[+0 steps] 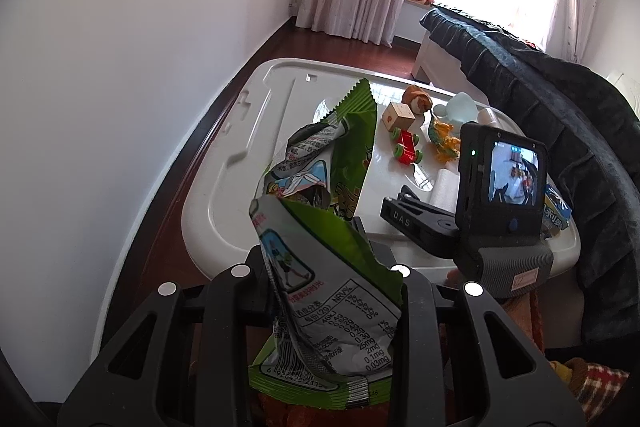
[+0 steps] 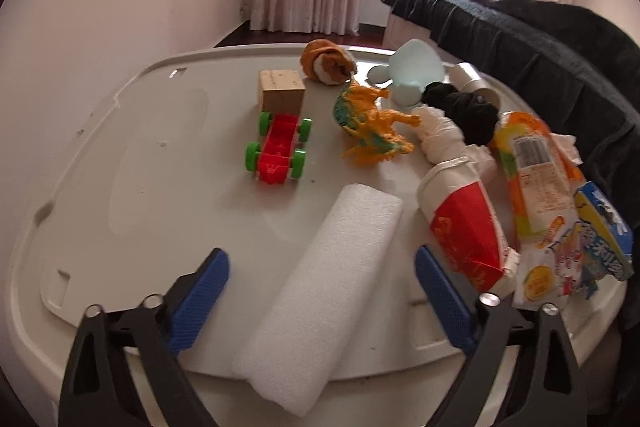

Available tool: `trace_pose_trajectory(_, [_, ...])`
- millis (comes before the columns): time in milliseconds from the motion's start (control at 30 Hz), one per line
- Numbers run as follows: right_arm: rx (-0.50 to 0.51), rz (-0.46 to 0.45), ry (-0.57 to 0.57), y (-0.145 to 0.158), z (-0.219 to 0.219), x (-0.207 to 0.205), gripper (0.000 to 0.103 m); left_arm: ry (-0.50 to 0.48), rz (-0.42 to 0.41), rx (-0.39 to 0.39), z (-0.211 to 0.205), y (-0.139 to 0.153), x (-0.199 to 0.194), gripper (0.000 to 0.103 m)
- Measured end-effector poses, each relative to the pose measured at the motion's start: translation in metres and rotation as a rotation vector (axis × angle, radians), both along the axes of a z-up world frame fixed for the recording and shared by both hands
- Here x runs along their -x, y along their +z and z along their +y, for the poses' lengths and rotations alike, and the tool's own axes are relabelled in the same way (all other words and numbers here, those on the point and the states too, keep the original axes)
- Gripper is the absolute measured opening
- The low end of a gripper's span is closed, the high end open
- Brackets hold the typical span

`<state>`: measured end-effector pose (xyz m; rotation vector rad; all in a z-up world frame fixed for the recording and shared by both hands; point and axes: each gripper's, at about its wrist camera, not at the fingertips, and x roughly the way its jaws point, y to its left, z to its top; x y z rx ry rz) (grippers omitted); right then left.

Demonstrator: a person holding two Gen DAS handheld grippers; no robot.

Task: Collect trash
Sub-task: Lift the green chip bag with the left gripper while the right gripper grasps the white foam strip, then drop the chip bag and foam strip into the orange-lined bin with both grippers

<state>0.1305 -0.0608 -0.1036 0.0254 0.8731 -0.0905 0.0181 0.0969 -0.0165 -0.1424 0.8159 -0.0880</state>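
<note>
I am holding the left hand-held gripper (image 1: 332, 307) closed on a crumpled green snack wrapper (image 1: 320, 247), which is standing up between its black fingers (image 1: 224, 311) and rising well ahead of them, blocking much of that view. Beyond the wrapper the white table (image 1: 224, 187) is showing, with the right hand-held gripper (image 1: 408, 217) and its camera unit (image 1: 502, 179) sitting ahead and to the right of my left one.

I am keeping the right hand-held gripper (image 2: 322, 301) wide open, gripping nothing. Its blue pads (image 2: 200, 301) are standing on either side of a white foam block (image 2: 320, 311), apart from it; the block is lying on the table (image 2: 120, 187) and running from between the fingers forward and a little right. Just right of the right pad a red and white paper cup (image 2: 464, 223) is lying on its side, and further right an orange drink pouch (image 2: 532, 171) and a blue packet (image 2: 604, 231) are lying side by side. Ahead of the cup I am seeing a wad of white tissue (image 2: 444, 135) touching a black fuzzy lump (image 2: 468, 107).

Well ahead of the open fingers are a red toy car with green wheels (image 2: 278, 149), a wooden cube (image 2: 282, 91) just behind it, an orange dinosaur (image 2: 372, 125), a brown plush toy (image 2: 328, 61) and a pale blue piece (image 2: 412, 71).
</note>
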Motion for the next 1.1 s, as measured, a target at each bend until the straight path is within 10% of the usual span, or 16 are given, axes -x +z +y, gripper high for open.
trace_pose_trajectory(167, [-0.040, 0.005, 0.103, 0.006, 0.010, 0.007, 0.033, -0.013, 0.008, 0.000, -0.003, -0.002, 0.000, 0.029])
trace_pose_trajectory(667, [-0.134, -0.084, 0.253, 0.044, -0.026, 0.072, 0.026, -0.071, 0.029, 0.002, -0.024, -0.010, 0.006, 0.029])
trace_pose_trajectory(1100, [-0.133, 0.070, 0.189, 0.065, -0.090, 0.212, 0.027, -0.215, 0.176, -0.005, -0.082, -0.049, 0.057, 0.029])
